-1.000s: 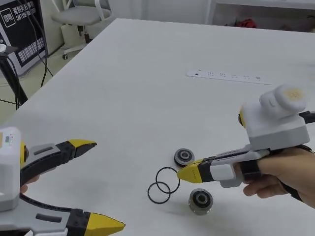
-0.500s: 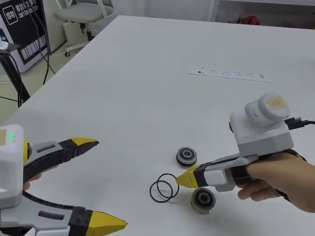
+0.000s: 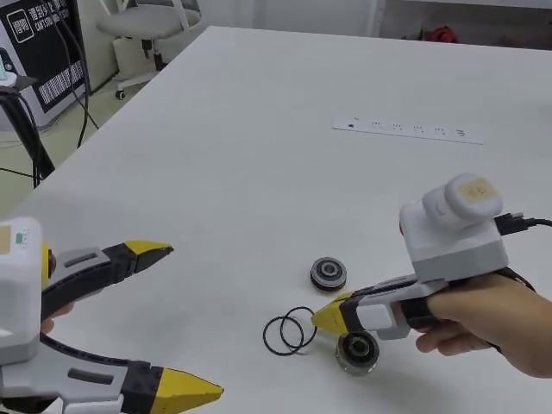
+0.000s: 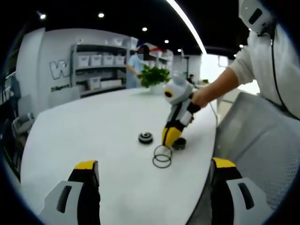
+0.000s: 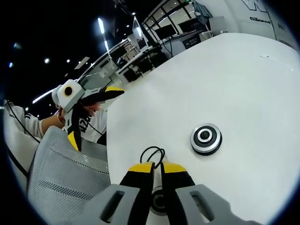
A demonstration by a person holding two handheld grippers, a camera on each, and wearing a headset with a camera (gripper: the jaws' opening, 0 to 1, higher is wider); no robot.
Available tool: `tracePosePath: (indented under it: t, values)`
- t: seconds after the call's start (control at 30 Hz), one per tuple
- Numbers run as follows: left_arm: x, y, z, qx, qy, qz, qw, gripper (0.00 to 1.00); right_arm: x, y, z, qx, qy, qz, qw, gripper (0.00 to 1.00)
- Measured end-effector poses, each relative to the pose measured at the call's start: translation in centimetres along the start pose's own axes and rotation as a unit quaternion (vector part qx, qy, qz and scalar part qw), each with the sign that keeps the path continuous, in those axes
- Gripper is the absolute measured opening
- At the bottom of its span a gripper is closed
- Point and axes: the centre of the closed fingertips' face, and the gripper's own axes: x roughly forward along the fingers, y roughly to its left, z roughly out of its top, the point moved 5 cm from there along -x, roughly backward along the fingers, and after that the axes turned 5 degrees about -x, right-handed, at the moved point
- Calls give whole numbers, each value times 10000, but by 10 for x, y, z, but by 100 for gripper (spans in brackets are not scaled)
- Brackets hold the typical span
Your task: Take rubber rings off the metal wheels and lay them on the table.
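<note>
Rings (image 3: 289, 332), two, lie overlapping on the surface (image 3: 259, 172). Right gripper (image 3: 317, 319), jaws nearly pressed together and empty, has shifted toward the near wheel (image 3: 356, 352). Left gripper (image 3: 194, 321) jaws stay spread. Removal appears done.

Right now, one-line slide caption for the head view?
Right tool, jaws together, between near wheel and far wheel, tip beside two overlapping rubber rings on the table; left tool open.

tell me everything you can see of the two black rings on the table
The rings are two thin black loops, rubbery looking, lying flat on the white table and overlapping each other. Both are off the wheels. The yellow tip of the right claw sits at their edge; whether it touches them cannot be told. One wheel lies just beside them, a second wheel farther off.
</note>
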Motion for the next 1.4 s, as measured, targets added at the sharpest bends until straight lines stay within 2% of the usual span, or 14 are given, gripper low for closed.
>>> tracePosePath:
  t: [0.33,0.57,0.67,1.03,1.23,1.4]
  values:
    - [0,1,3,11,-31,5,10000,100,-9,-2,-1,-143,6,-123,9998,4]
    - [1,0,6,66,-36,-14,10000,100,-26,0,3,-341,-96,-240,9991,6]
    - [1,0,8,85,-54,-17,9999,100,-36,0,7,-422,-233,-346,9982,7]
    - [0,0,17,186,-70,-37,9998,99,-69,-5,14,-332,-744,-649,9946,13]
    - [2,-3,23,217,-128,-94,9996,97,-85,-8,8,-299,-1008,-835,9910,23]
    - [4,-3,27,239,-171,-126,9995,96,-94,-9,0,-303,-1051,-936,9896,26]
